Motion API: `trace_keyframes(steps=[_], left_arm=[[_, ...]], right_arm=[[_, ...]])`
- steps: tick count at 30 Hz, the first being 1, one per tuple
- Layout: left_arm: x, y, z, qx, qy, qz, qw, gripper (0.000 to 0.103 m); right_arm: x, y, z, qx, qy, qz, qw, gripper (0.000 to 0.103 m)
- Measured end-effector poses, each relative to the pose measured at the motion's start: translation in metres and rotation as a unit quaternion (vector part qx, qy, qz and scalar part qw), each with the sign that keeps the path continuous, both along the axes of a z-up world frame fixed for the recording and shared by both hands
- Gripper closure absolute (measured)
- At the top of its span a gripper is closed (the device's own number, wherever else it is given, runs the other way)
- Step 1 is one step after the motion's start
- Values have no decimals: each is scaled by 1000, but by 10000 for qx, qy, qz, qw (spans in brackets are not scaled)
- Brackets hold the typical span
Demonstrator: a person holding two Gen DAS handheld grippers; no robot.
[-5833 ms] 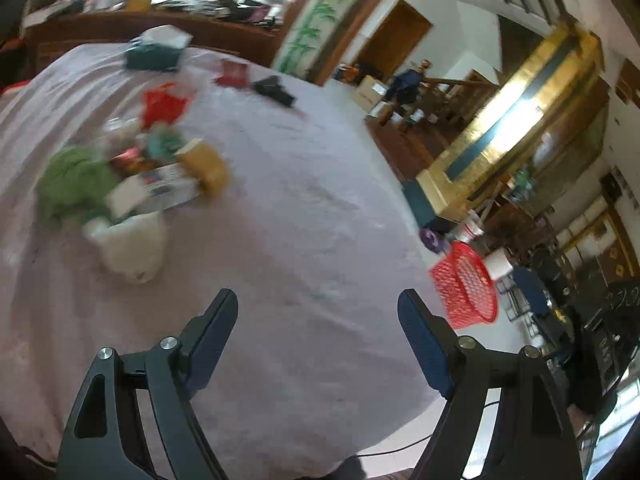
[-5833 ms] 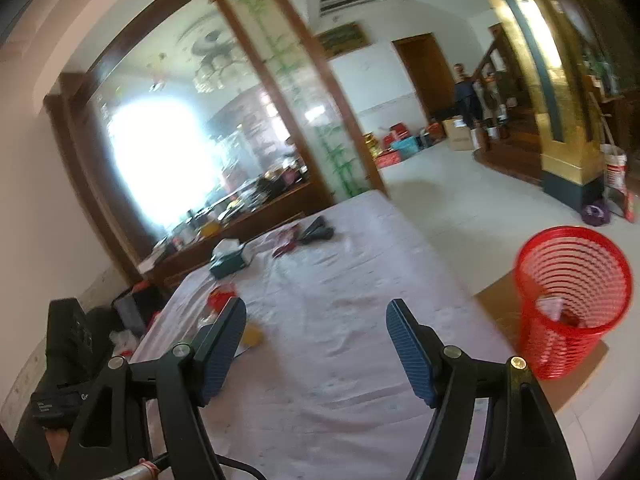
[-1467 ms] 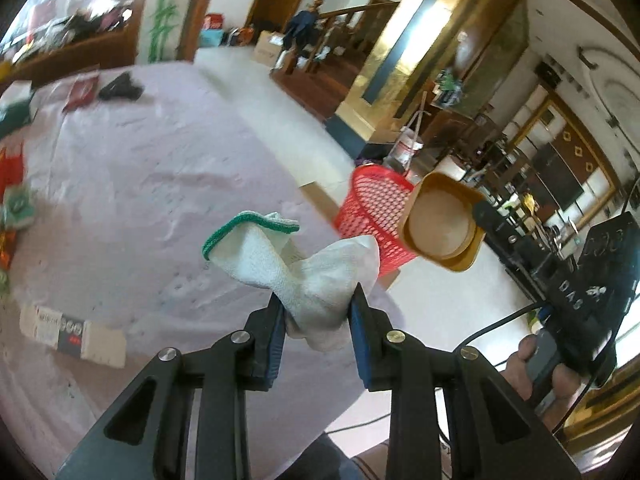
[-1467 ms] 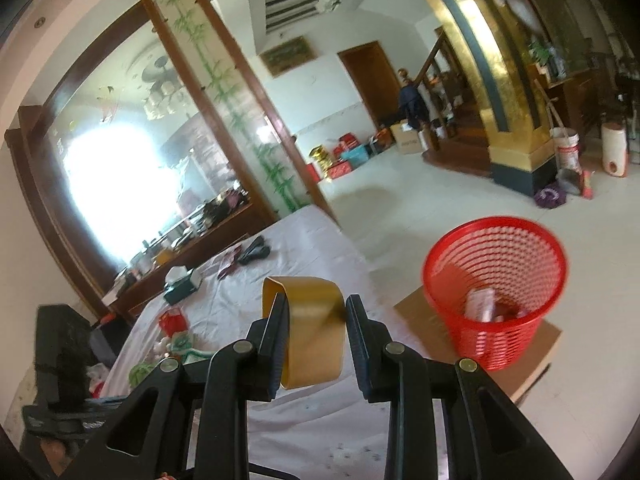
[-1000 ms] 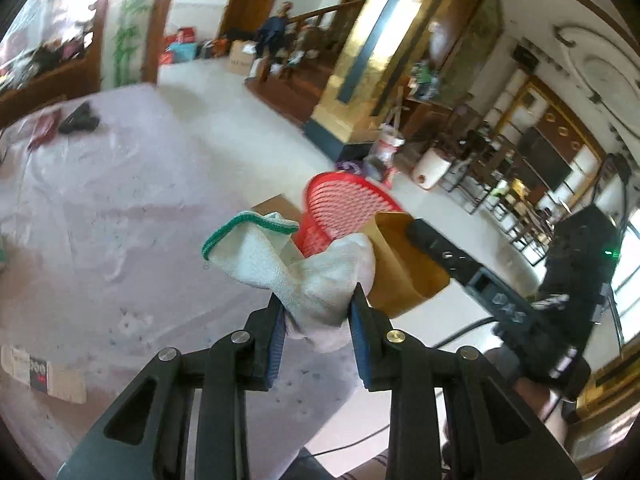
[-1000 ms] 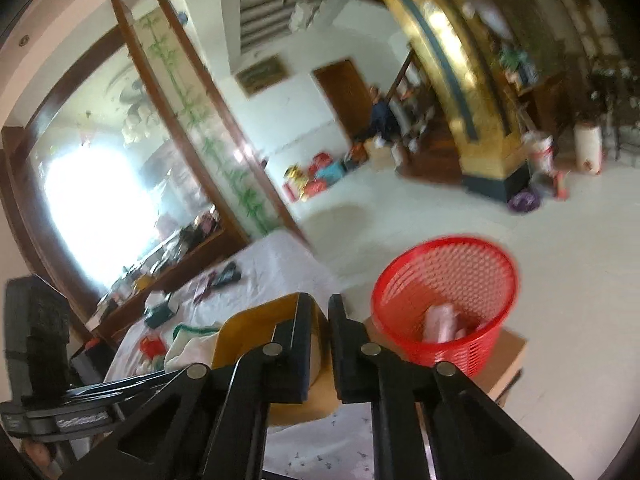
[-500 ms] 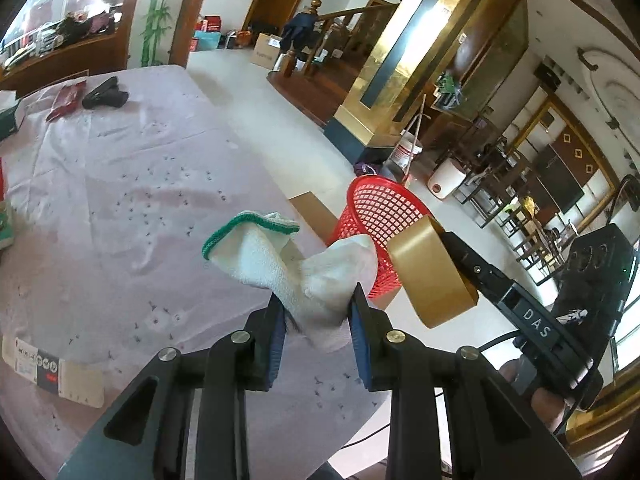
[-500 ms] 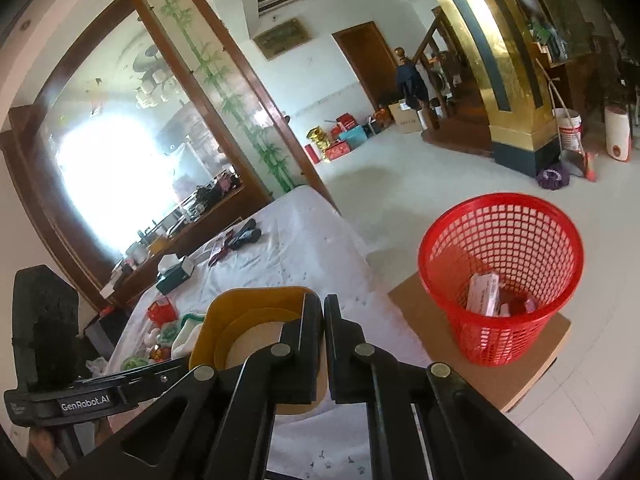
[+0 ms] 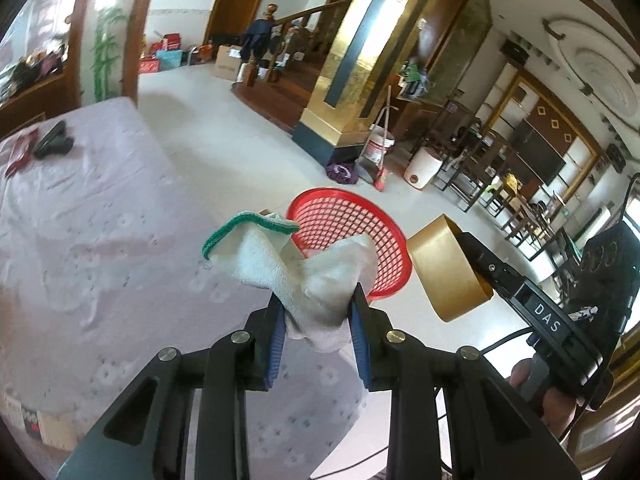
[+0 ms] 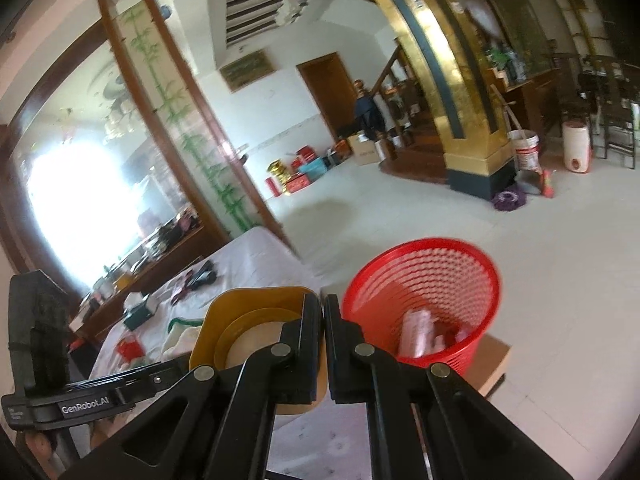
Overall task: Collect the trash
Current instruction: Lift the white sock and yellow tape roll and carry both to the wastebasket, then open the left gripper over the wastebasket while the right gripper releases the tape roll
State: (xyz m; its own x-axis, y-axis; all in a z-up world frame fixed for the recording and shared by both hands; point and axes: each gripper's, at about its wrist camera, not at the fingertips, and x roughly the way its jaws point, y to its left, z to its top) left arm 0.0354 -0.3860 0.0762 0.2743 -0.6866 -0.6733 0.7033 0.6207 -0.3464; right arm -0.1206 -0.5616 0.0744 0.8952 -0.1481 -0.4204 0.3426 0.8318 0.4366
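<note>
Your left gripper (image 9: 318, 312) is clamped on a white cloth (image 9: 296, 276), soft and floppy; your right gripper (image 10: 323, 344) pinches the thin wall of a light, stiff roll of brown tape (image 10: 248, 328). Both hang near the red basket (image 10: 424, 304), so hold firm.

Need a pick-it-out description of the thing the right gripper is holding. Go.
Find the red mesh basket on the floor past the edge of the white-clothed table. Just right of it in the left wrist view, the right gripper is shut on a tape roll. It is a wide brown-gold ring, unlike the white, green-edged cloth beside it.
</note>
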Motion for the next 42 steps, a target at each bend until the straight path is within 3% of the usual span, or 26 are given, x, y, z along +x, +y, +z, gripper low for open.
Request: trace_keyframes(steps=[10,21,31,42], left_arm=[[13,-60,-7,148,-110,-183,9997,75],[19,-94,-25,298,-89,-303,9991,75],[38,-119,-47,295,234,-484,9981,75],[45,-141,-74,552,415,-476,9965,75]], right_arm=[[7,-57,-10,134,39,-512,9986,99],[19,-99,-32,253,223,-732,9968,99],[32,-117,-54,250,517,-941,9939,99],[44,-125,-74,304,805,-955,9917,99]])
